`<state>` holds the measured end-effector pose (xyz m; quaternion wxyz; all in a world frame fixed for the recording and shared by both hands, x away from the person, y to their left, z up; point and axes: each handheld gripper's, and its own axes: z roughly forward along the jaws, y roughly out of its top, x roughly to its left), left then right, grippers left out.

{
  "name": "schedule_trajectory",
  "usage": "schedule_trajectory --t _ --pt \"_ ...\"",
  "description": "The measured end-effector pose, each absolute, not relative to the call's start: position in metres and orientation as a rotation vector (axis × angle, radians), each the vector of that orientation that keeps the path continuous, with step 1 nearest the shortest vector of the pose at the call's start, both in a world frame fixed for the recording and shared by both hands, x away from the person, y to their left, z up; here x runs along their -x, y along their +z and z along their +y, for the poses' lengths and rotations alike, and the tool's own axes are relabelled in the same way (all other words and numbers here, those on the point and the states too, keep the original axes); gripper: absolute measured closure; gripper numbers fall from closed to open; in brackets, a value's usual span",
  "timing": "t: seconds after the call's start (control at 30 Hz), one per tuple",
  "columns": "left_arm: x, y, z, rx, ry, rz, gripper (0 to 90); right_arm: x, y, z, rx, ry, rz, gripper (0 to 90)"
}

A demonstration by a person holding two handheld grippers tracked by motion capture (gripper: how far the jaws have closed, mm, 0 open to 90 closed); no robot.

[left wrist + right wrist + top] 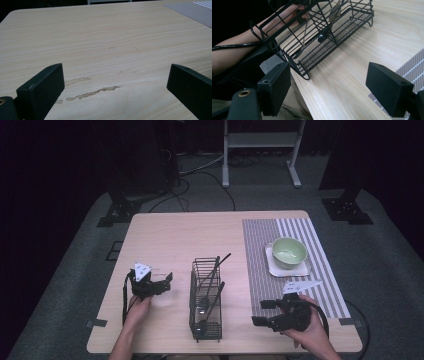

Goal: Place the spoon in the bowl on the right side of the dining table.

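A black wire basket (pixel 206 300) stands near the front middle of the wooden table (pixel 175 235), with dark long-handled utensils (pixel 212 290) leaning in it. My left gripper (pixel 169 282) hovers to the basket's left, open, with bare wood (pixel 112 62) between its jaws. My right gripper (pixel 261 312) is at the front right, open and pointing left toward the basket (pixel 324 32), nothing between its jaws. A pale green bowl (pixel 289 252) sits on a white square plate (pixel 300 270) at the right.
A grey striped placemat (pixel 260 250) covers the table's right part; its corner (pixel 412 70) lies by my right jaw. The table's front edge runs close under the basket. A white stand (pixel 260 150) and dark frames are on the floor beyond.
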<state>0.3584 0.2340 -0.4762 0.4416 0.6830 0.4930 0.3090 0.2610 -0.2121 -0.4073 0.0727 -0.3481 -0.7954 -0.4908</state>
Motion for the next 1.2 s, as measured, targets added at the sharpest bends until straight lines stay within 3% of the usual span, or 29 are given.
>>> schedule_trajectory --t 1.2 --pt "-0.358 -0.476 0.234 -1.697 0.769 1.219 0.4 -0.27 -0.373 -0.186 0.918 -1.529 -2.372 18.9"
